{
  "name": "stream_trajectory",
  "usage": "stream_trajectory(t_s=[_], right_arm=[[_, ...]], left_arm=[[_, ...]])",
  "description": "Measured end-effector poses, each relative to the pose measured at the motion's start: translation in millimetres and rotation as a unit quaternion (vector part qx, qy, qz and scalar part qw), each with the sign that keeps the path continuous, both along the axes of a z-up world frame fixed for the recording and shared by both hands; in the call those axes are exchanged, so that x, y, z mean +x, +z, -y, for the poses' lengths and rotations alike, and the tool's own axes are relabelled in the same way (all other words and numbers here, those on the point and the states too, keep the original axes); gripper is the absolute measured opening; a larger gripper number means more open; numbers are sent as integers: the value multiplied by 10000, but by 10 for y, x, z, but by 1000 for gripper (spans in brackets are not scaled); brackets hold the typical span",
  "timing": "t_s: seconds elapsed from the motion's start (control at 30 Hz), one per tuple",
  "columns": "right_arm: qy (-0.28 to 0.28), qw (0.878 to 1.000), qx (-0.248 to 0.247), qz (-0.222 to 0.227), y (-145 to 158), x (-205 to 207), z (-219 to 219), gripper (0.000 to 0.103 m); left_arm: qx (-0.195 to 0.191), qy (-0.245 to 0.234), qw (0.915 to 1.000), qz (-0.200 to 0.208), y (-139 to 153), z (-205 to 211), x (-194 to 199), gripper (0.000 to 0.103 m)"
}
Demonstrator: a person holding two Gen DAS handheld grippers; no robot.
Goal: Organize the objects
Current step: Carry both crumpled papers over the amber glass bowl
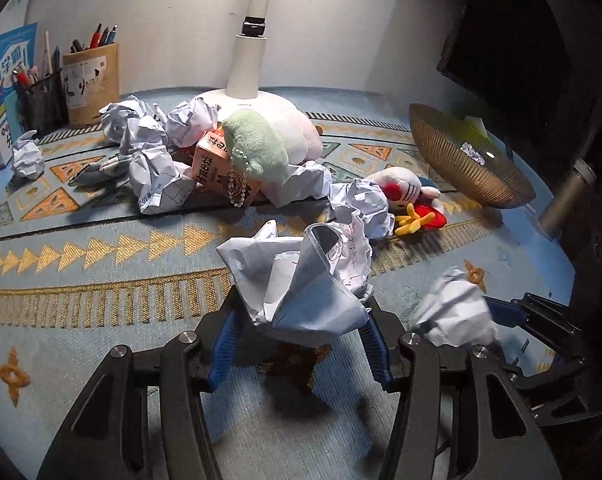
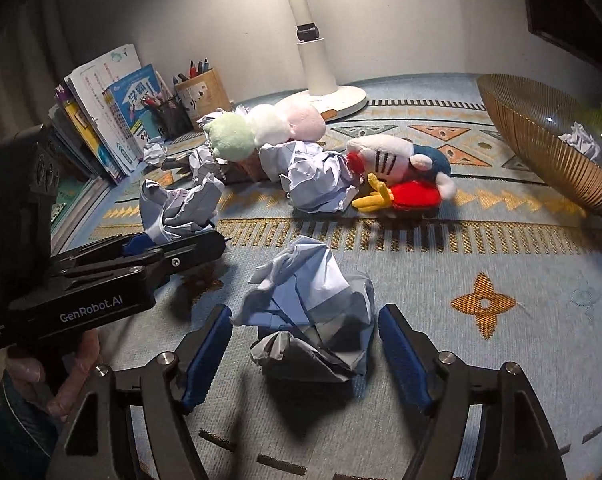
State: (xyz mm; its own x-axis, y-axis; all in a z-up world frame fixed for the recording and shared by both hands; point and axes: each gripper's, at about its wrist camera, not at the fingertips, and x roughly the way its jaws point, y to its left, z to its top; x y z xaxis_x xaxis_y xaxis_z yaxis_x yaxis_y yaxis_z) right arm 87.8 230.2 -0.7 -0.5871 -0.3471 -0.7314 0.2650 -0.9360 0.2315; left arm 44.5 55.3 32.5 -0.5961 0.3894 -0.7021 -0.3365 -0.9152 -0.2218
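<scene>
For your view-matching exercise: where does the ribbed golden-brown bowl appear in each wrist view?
Left wrist: ribbed golden-brown bowl sits right of centre, tilted, a crumpled paper inside.
Right wrist: it fills the upper right edge.
Shared landmark: the white lamp base stands left of it.

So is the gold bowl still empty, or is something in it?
Not empty: the gold bowl holds one crumpled paper ball, plus something green at the back that I cannot identify.
</scene>
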Motion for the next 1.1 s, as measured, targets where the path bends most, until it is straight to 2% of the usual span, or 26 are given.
stream_trajectory(t_s=[0.23,0.27,0.3,0.33,0.47,0.57,0.7,0.83,0.97,1.03,1.1], right_arm=[[-103,9994,-314,69,-67,94,-146,73],[-127,9993,-351,58,-64,97,-155,70],[-102,9992,-382,61,-63,90,-146,60],[-76,9992,-385,72,-67,81,-125,54],[-123,9989,-443,-88,6,102,-128,50],[-333,9965,-565,-510,300,177,-348,49],[-951,9859,-661,-1207,826,225,-900,49],[-1739,9674,-682,-1711,1235,156,-1534,49],[-2390,9523,-872,-1685,1375,-83,-2011,49],[-2569,9482,-917,-1630,1385,-225,-2140,50],[-2708,9457,-935,-1534,1350,-360,-2221,50]], left_arm=[[35,-11,10000,19,-5,18,-12,52],[6,-20,10000,11,-4,6,-8,52],[-22,-25,10000,1,-2,-3,-6,52],[-57,1,10000,-19,5,-17,-2,52],[-37,63,10000,-14,78,-39,7,52],[102,-14,9998,-148,325,-144,30,52],[163,-345,9971,-664,868,-562,-35,52],[291,-734,9935,-821,1248,-1150,-356,52],[405,-968,9929,-554,1263,-1748,-778,52],[447,-1043,9926,-421,1215,-1977,-925,52],[429,-1101,9920,-454,1162,-2146,-1000,52]])
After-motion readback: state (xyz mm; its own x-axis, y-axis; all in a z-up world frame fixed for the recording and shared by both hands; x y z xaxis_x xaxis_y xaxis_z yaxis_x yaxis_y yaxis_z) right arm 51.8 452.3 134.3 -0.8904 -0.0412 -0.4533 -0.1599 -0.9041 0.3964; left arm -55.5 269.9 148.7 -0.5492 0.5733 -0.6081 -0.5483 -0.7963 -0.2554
